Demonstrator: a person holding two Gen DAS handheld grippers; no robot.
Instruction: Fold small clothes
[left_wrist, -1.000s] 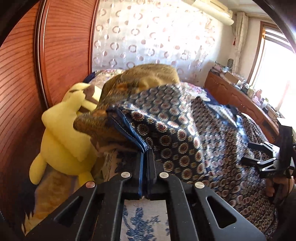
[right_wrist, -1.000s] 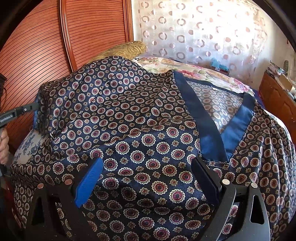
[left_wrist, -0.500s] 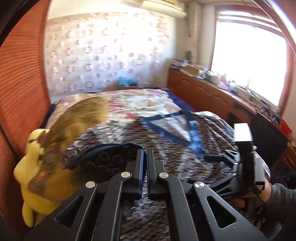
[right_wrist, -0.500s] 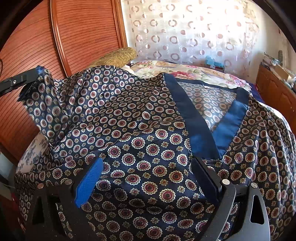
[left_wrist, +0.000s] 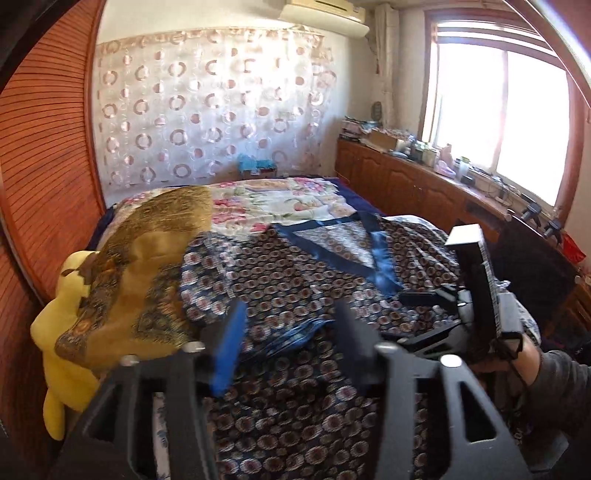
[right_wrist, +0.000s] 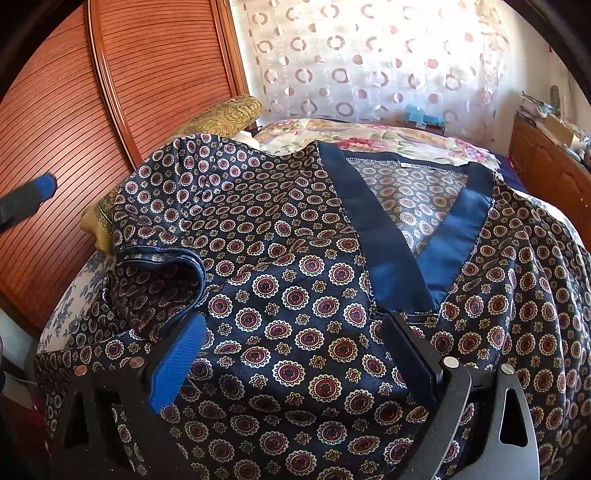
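Observation:
A navy top (right_wrist: 295, 280) with round medallion print and a plain blue V-neck band (right_wrist: 373, 229) lies spread on the bed; it also shows in the left wrist view (left_wrist: 295, 280). Its left sleeve (right_wrist: 162, 258) is folded in onto the body, cuff edge up. My left gripper (left_wrist: 288, 325) is open and empty just above the cloth; one fingertip (right_wrist: 40, 186) shows at the left edge of the right wrist view. My right gripper (right_wrist: 295, 343) is open and empty, hovering low over the chest of the top; it also appears in the left wrist view (left_wrist: 436, 299).
A gold patterned pillow (left_wrist: 147, 266) and a yellow plush toy (left_wrist: 62, 332) lie left of the top, by the ribbed wooden wall (right_wrist: 110, 110). A floral bedspread (left_wrist: 280, 203) lies beyond. A cluttered wooden counter (left_wrist: 424, 173) runs under the window on the right.
My left gripper carried the sleeve inward over the top, opened and let it go. The sleeve now lies folded on the body. The right gripper stayed open in place.

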